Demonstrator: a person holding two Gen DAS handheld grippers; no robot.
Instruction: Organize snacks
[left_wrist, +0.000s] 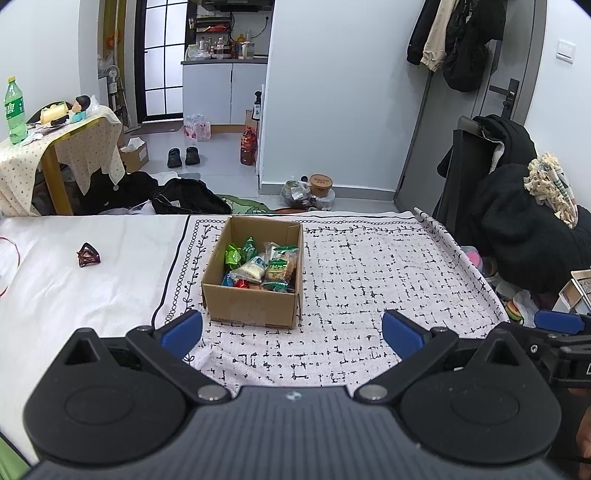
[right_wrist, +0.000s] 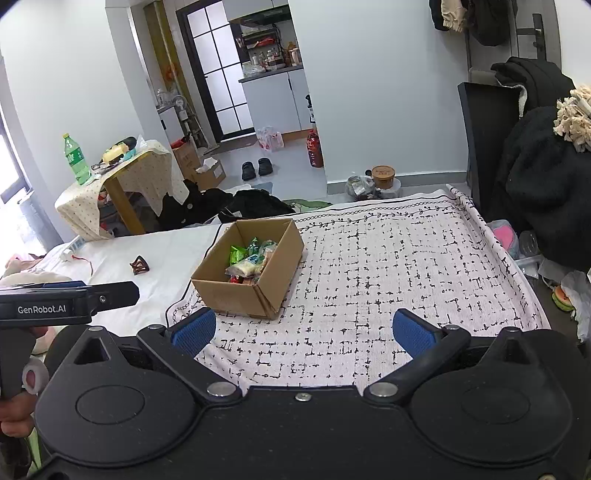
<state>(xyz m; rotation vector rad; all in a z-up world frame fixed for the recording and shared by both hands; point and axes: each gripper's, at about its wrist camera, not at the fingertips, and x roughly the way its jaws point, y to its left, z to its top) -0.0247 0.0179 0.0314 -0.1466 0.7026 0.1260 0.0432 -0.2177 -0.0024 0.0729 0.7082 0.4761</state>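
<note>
An open brown cardboard box (left_wrist: 255, 299) sits upright at 12 o'clock, holding wrapped snacks (left_wrist: 260, 267) piled inside

White bed (left_wrist: 55, 295) carries a patterned cloth (left_wrist: 369, 280), 1 cardboard box (left_wrist: 251, 304) on it, a dark clip (left_wrist: 88, 254) beside

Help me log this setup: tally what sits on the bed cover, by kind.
Cardboard box of snacks: 1
Dark hair clip: 1
Red cord: 1
Total: 3
Individual snack packets overlap too much to count. Both tongs, left and right, are open and empty.
</note>
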